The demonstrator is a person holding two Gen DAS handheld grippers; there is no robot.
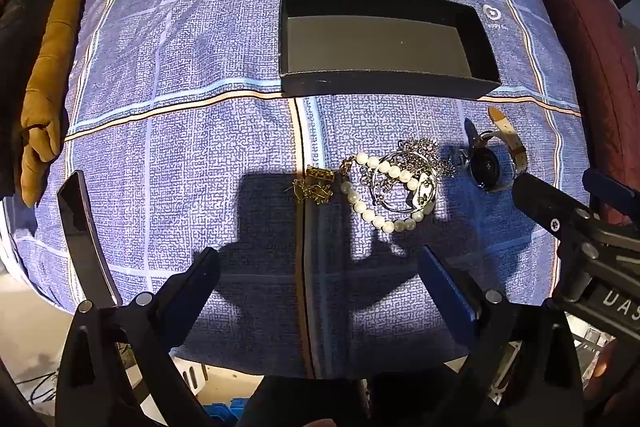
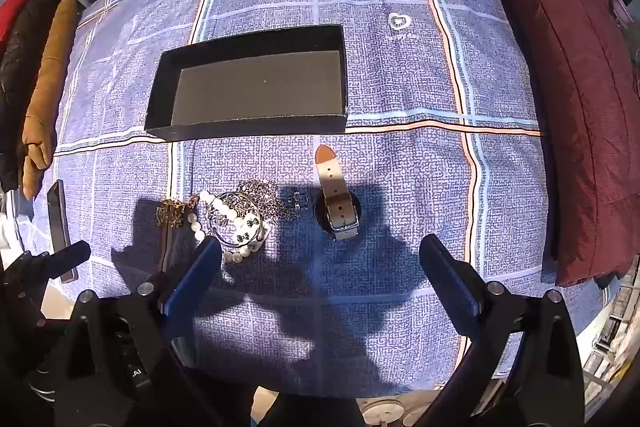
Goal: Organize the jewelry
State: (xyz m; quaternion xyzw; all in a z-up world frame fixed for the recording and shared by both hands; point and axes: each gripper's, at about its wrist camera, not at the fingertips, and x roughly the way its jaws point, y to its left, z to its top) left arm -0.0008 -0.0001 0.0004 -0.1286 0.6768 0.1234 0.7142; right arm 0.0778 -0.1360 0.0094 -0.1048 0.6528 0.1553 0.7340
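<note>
Jewelry waits in a loose row on the checked cloth, black box [image 1: 384, 47] empty behind it.
Gold chain [image 1: 316, 187], pearl bracelet [image 1: 380, 195], then watch [image 2: 338, 211]: both the left hand-held gripper [image 1: 320, 267] and right hand-held gripper [image 2: 320, 255] hover wide, holding nothing. Best to pinch one untangled piece, likely the watch strap, and lift straight.

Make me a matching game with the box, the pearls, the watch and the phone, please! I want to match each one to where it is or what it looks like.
Things:
1. black box
2. pearl bracelet
3. watch
4. phone

Descriptions:
A. white beads, tangled with silver chains
B. pale strap, dark round face
C. open, nothing inside
D. dark and flat, at the cloth's left edge

Pairs: 1-C, 2-A, 3-B, 4-D
</note>
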